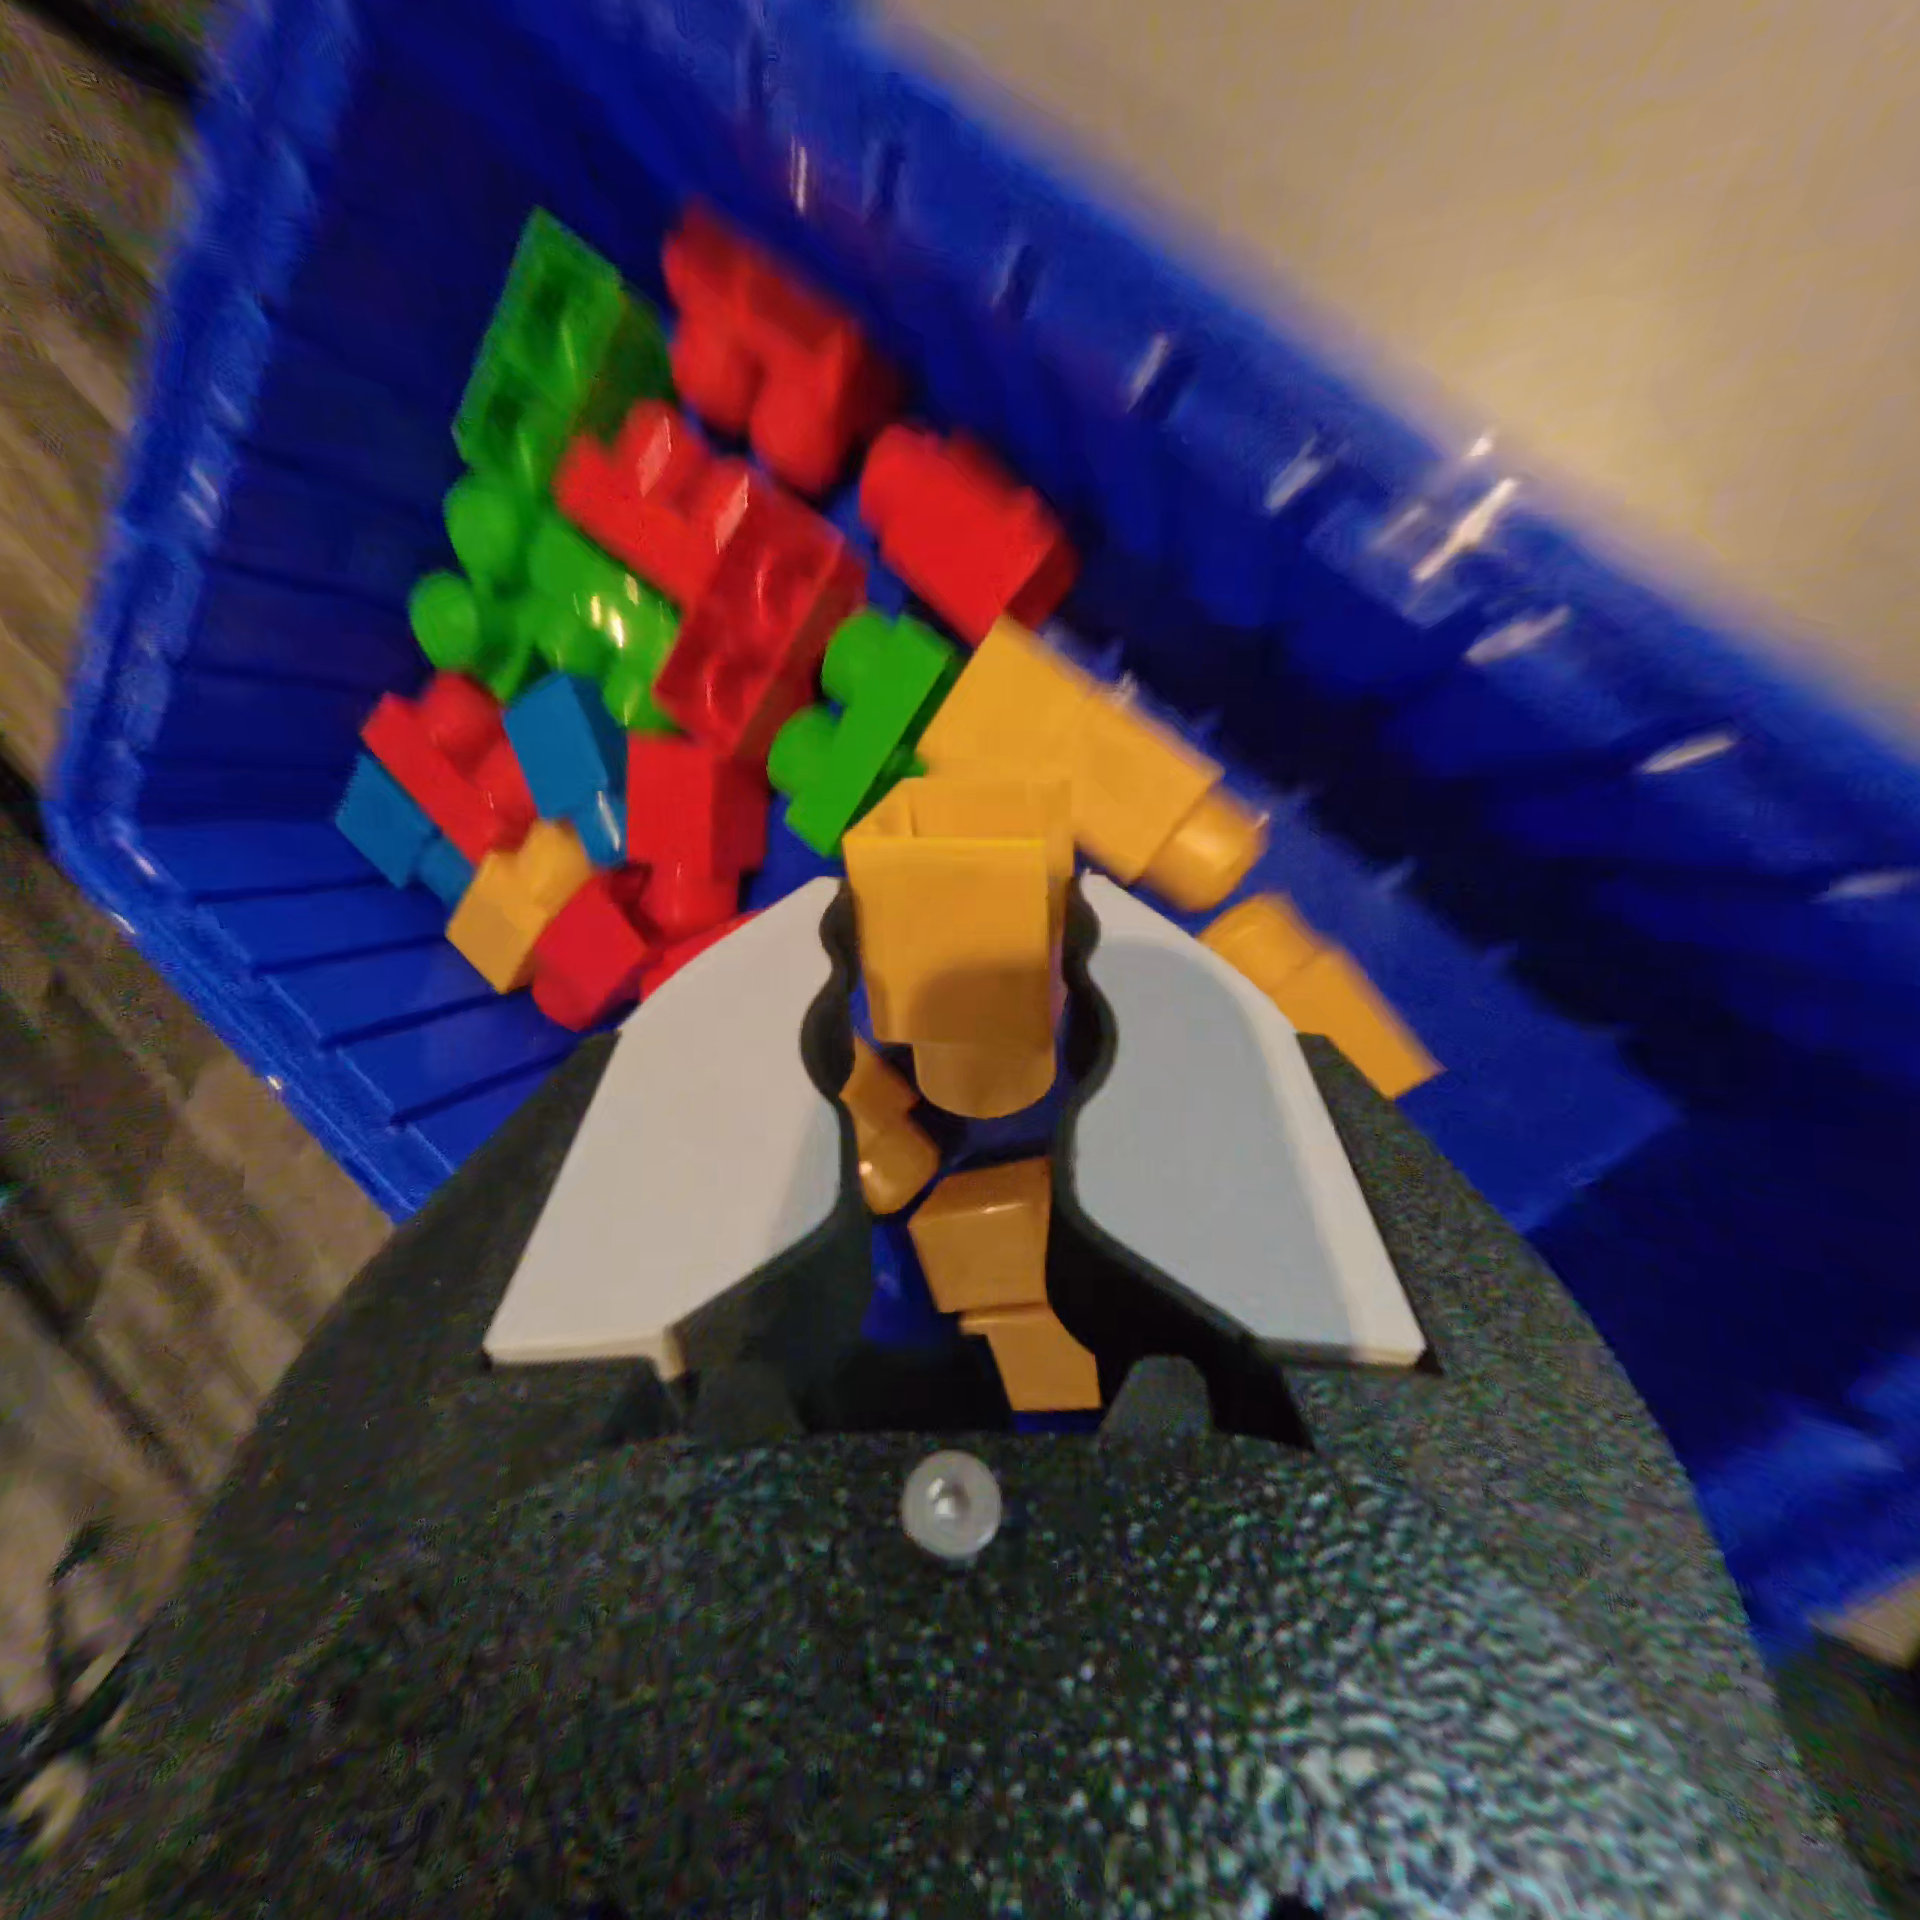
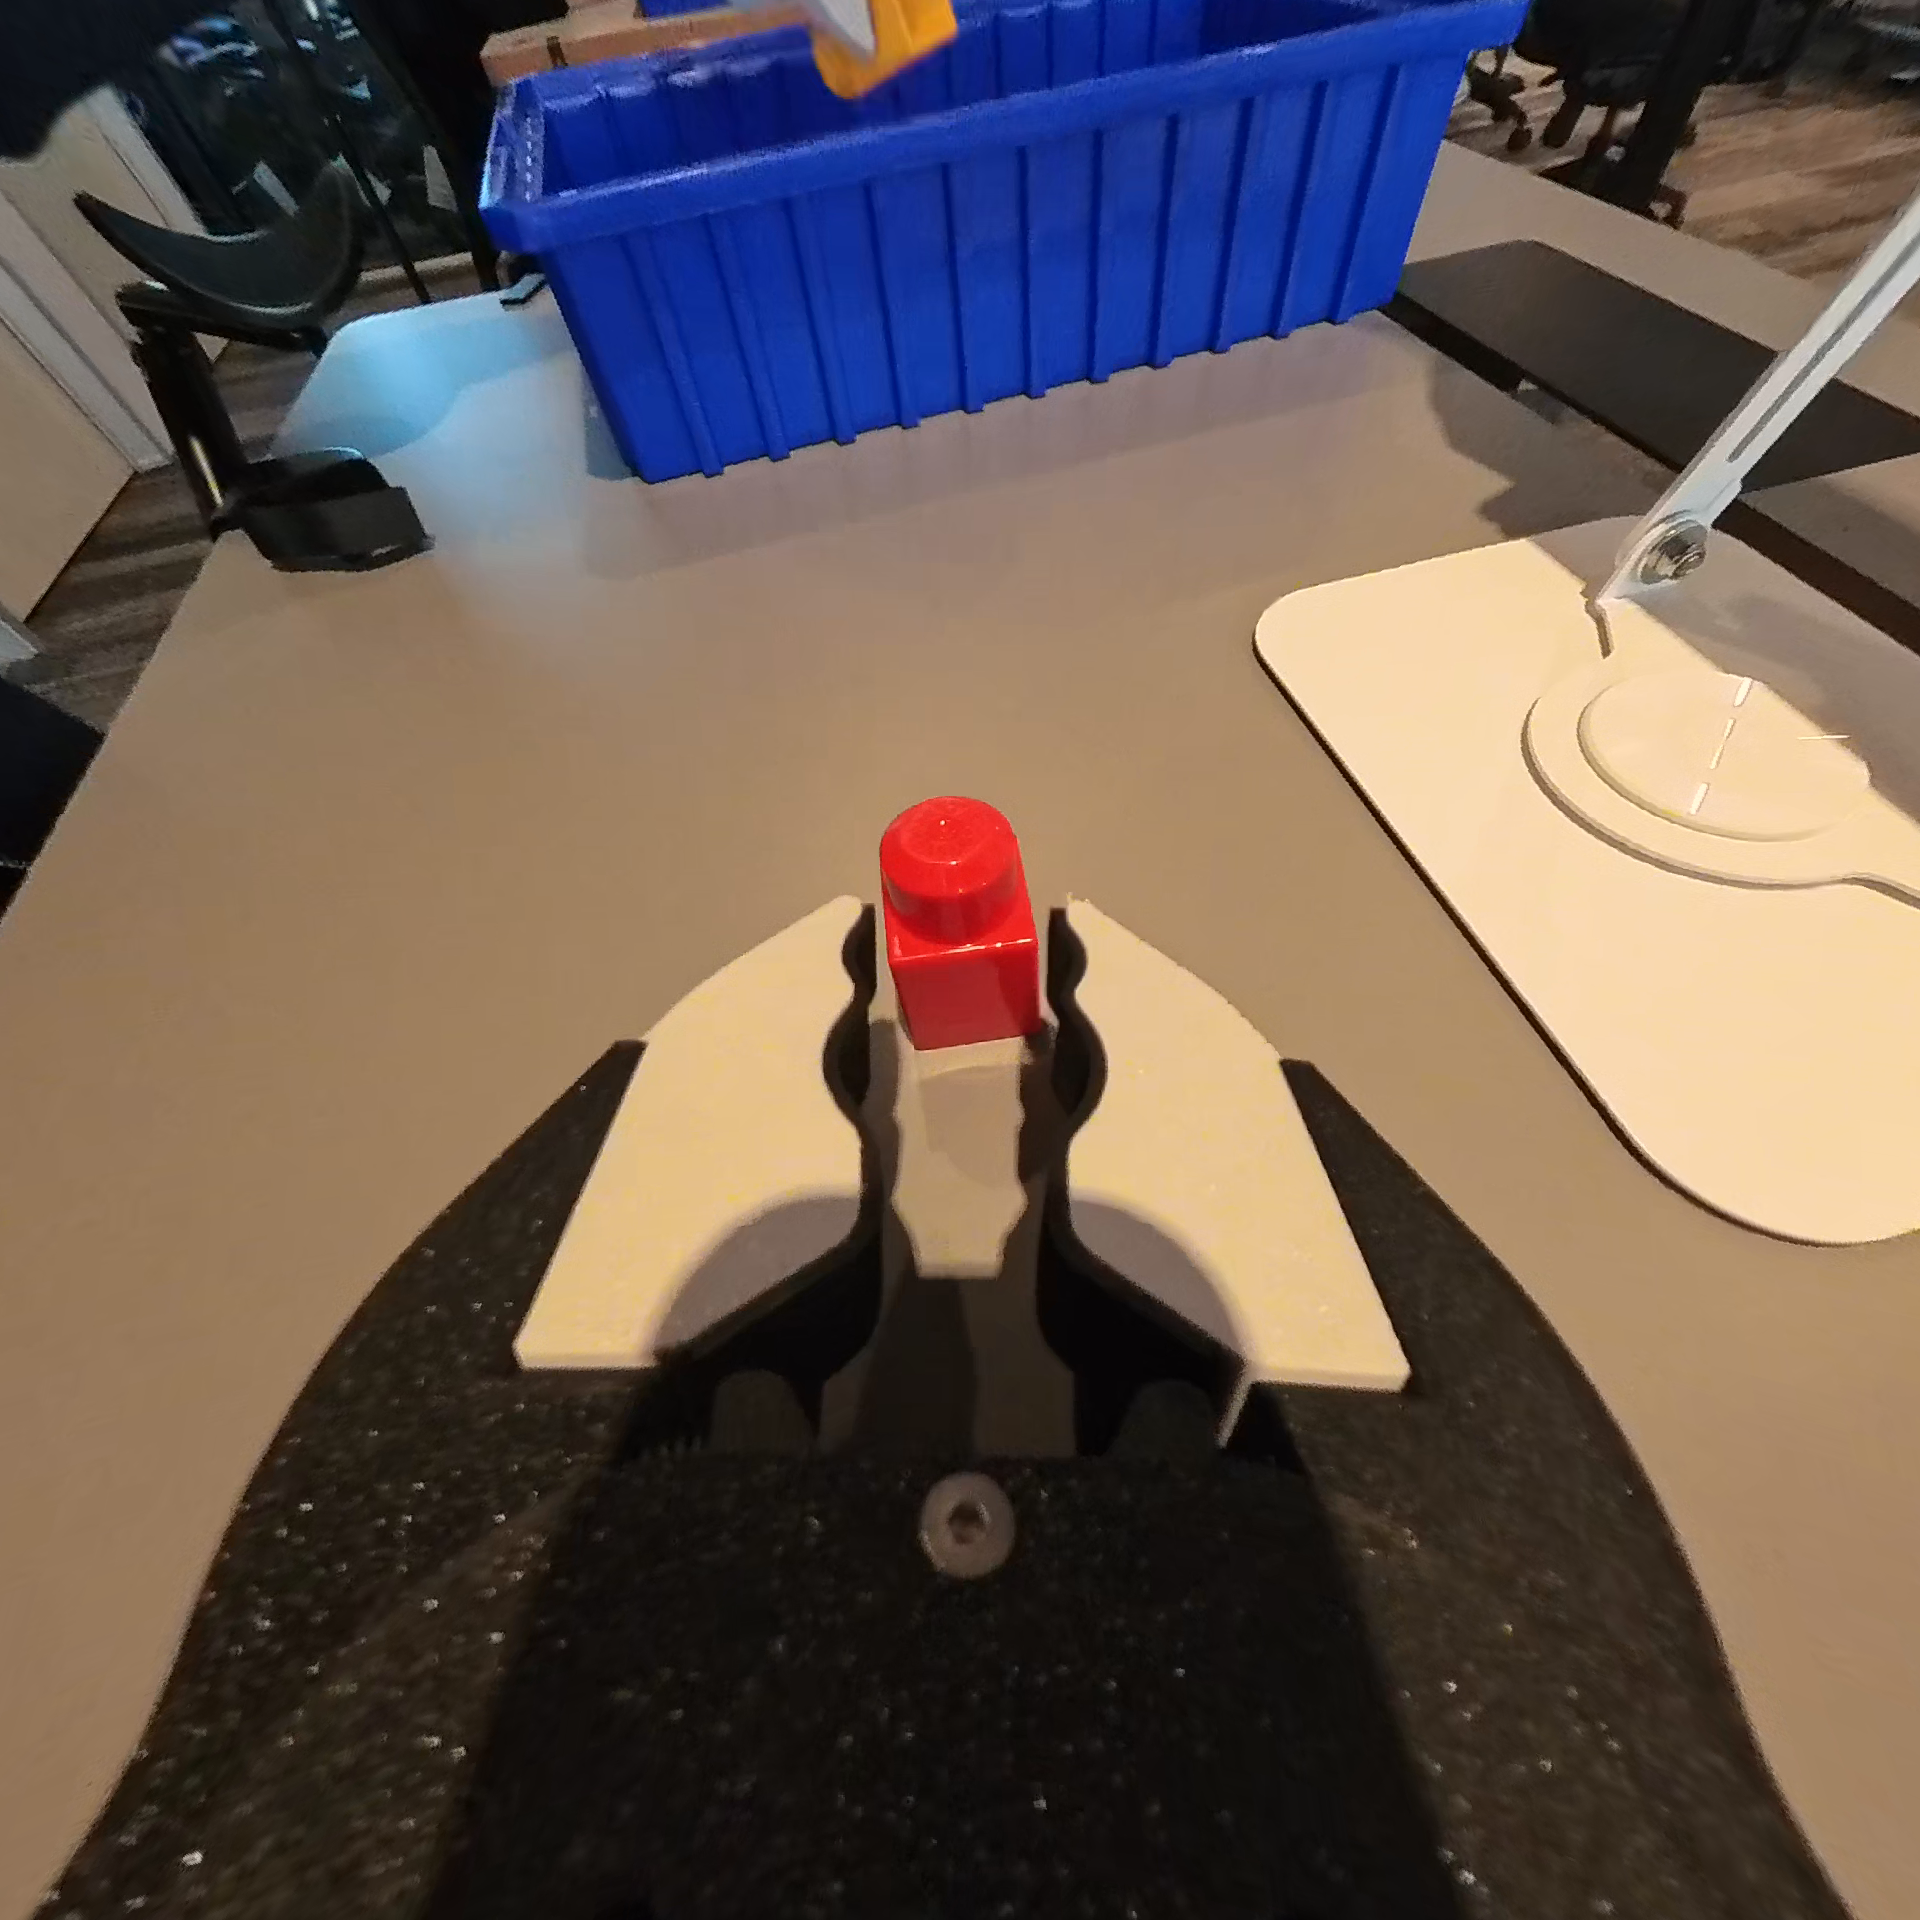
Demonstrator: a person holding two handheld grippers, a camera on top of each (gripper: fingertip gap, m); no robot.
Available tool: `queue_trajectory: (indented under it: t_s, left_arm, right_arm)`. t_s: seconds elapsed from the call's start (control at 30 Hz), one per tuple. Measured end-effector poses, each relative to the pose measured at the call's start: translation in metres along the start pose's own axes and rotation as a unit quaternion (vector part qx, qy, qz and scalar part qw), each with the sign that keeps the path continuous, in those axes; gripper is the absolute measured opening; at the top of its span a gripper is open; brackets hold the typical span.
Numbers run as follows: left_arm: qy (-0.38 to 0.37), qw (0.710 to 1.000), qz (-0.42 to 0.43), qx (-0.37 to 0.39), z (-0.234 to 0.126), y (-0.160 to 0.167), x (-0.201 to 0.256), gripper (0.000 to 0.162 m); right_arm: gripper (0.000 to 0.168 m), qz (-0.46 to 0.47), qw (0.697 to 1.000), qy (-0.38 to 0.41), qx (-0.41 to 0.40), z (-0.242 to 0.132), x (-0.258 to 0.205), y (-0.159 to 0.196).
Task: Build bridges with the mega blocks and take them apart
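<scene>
Between the white fingers of the left hand-held gripper [image 1: 961, 935] a yellow block [image 1: 951, 935] is clamped, the jaws narrowed onto its two sides. Its long axis runs along the fingers: the hollow underside is turned away from the camera and the single stud is turned back toward it. It is held above the blue bin [image 1: 1351, 582], over a loose heap of red, green, blue and yellow blocks [image 1: 665, 623] lying at mixed angles on the bin floor; this view is blurred, so finer detail cannot be told. Between the fingers of the right hand-held gripper [image 2: 961, 961] a small red block [image 2: 961, 935] is enclosed, the jaws narrowed to about its width; whether both pads press on it cannot be told. It stands upright on the grey counter [image 2: 520, 831], its single round stud pointing up and its long axis vertical. Farther back on the counter the blue bin [image 2: 987, 281] is seen from outside, its ribbed long wall facing the camera. Above its rim the yellow block [image 2: 883, 47] appears at the top edge of the right wrist view. To the right, a white lamp base [image 2: 1455, 831] lies flat on the counter, well apart from the red block.
</scene>
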State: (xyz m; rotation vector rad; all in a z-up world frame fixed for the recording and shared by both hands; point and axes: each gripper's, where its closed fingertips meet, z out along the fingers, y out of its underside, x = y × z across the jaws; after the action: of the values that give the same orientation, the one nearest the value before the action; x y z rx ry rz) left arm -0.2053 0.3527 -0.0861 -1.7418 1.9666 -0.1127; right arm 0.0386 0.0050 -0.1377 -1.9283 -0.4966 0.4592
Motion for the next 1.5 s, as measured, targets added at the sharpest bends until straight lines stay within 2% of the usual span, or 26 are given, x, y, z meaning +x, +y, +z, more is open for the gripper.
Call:
queue_trajectory:
  t_s: [0.1,0.17,0.27,0.37,0.47,0.6,0.67,0.77,0.83,1.07,1.27,1.5]
  left_arm:
    - [0.013,0.989,-0.025,0.147,-0.064,-0.061,0.045,0.038]
    - [0.037,0.966,-0.044,0.251,-0.109,-0.102,0.086,0.037]
    - [0.074,0.913,-0.061,0.396,-0.17,-0.152,0.156,0.037]
    - [0.133,0.846,-0.096,0.508,-0.204,-0.189,0.22,0.037]
    - [0.177,0.771,-0.146,0.594,-0.202,-0.219,0.255,0.037]
    - [0.238,0.671,-0.195,0.675,-0.161,-0.255,0.268,0.037]
    - [0.248,0.638,-0.215,0.697,-0.136,-0.266,0.264,0.037]
    - [0.249,0.641,-0.221,0.691,-0.097,-0.279,0.264,0.037]
    - [0.263,0.635,-0.215,0.694,-0.088,-0.282,0.269,0.037]
    - [0.302,0.618,-0.22,0.692,-0.076,-0.276,0.274,0.037]
    - [0.326,0.61,-0.244,0.68,-0.065,-0.275,0.281,0.036]
    - [0.351,0.576,-0.275,0.685,-0.064,-0.272,0.279,0.036]
  right_arm:
    - [0.033,0.003,1.0,0.001,0.012,-0.002,0.001,-0.003]
    - [0.035,0.001,1.0,0.003,0.019,-0.004,0.001,-0.005]
    - [0.037,-0.004,1.0,0.006,0.024,-0.006,0.001,-0.006]
    - [0.04,-0.012,1.0,0.004,0.028,-0.009,-0.004,-0.01]
    - [0.041,-0.019,0.998,-0.005,0.06,-0.016,-0.012,-0.026]
    - [0.042,-0.009,0.989,-0.037,0.14,-0.032,-0.028,-0.05]
    - [0.042,-0.007,0.984,-0.046,0.172,-0.039,-0.032,-0.057]
    - [0.042,0.001,0.978,-0.046,0.202,-0.045,-0.031,-0.065]
    - [0.043,0.01,0.976,-0.042,0.214,-0.045,-0.029,-0.069]
    - [0.047,0.023,0.974,-0.04,0.223,-0.027,-0.029,-0.074]
    - [0.047,0.033,0.966,-0.025,0.255,-0.026,-0.03,-0.083]
    - [0.046,0.055,0.957,-0.021,0.285,-0.027,-0.031,-0.091]
